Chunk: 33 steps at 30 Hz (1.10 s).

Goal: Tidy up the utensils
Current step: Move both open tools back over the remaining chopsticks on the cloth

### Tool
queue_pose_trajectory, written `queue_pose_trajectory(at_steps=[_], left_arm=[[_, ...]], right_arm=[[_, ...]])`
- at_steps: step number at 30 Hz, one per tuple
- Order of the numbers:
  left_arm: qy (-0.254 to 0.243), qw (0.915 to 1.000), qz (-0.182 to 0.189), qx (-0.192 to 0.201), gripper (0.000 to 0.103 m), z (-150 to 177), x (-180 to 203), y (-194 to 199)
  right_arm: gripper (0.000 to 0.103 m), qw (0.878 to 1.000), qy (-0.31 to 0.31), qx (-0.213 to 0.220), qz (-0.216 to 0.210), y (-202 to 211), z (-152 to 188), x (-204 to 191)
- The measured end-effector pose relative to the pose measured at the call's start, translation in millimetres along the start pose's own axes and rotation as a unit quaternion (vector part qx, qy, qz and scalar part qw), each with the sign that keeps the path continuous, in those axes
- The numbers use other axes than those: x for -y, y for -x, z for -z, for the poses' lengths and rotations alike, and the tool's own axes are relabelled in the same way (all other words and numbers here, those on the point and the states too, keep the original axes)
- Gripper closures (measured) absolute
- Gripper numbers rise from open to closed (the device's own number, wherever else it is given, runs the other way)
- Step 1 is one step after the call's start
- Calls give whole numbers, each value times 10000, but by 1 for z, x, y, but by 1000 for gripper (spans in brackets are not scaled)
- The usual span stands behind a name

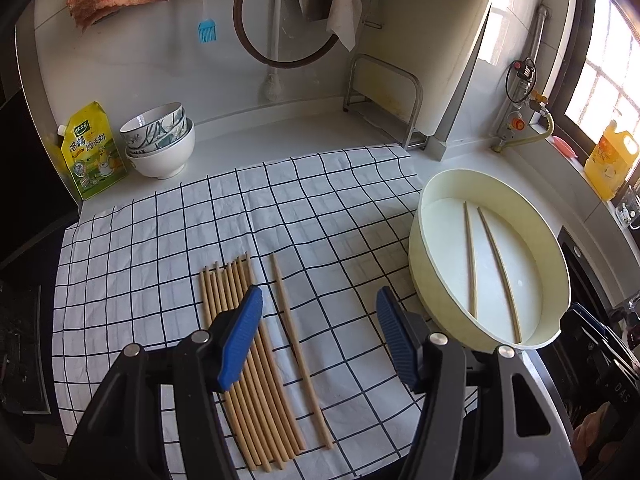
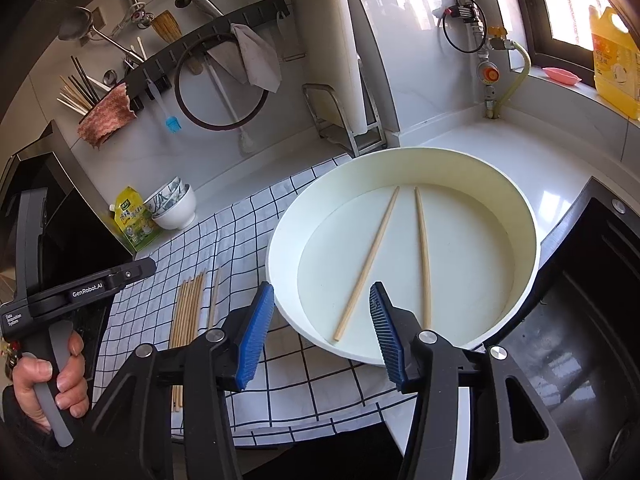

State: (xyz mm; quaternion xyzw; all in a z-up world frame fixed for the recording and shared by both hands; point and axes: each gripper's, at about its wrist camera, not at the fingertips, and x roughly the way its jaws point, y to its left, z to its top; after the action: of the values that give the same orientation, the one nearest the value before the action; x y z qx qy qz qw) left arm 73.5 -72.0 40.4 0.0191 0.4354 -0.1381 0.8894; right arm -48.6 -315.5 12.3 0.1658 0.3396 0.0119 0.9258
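Both grippers hang open and empty — lower your right gripper (image 2: pixel 322 332) over the left chopstick (image 2: pixel 368 262) in the cream basin (image 2: pixel 404 168), pinching mid-shaft, while your left gripper (image 1: pixel 318 334) waits above the chopstick row (image 1: pixel 250 364) on the checked cloth (image 1: pixel 320 208).

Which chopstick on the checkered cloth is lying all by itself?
The single chopstick right of the bundle of chopsticks; a strip of cloth separates it, while the others lie side by side.
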Motion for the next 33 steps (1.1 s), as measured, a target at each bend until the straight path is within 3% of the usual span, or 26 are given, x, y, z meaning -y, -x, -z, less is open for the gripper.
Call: queue_pose_trajectory(at_steps=[14, 23, 27, 33], left_arm=[[-39, 10000, -55, -65, 42, 43, -43, 18], [192, 9997, -128, -70, 41, 69, -82, 6], [101, 9995, -304, -34, 41, 74, -100, -4], [104, 9996, -240, -68, 39, 77, -125, -25]], right_arm=[[53, 9988, 276, 142, -385, -9, 30, -65], [53, 9966, 713, -229, -339, -42, 44, -116], [53, 9947, 905, -403, -290, -66, 48, -141], [53, 9900, 1218, -694, -134, -103, 50, -172]])
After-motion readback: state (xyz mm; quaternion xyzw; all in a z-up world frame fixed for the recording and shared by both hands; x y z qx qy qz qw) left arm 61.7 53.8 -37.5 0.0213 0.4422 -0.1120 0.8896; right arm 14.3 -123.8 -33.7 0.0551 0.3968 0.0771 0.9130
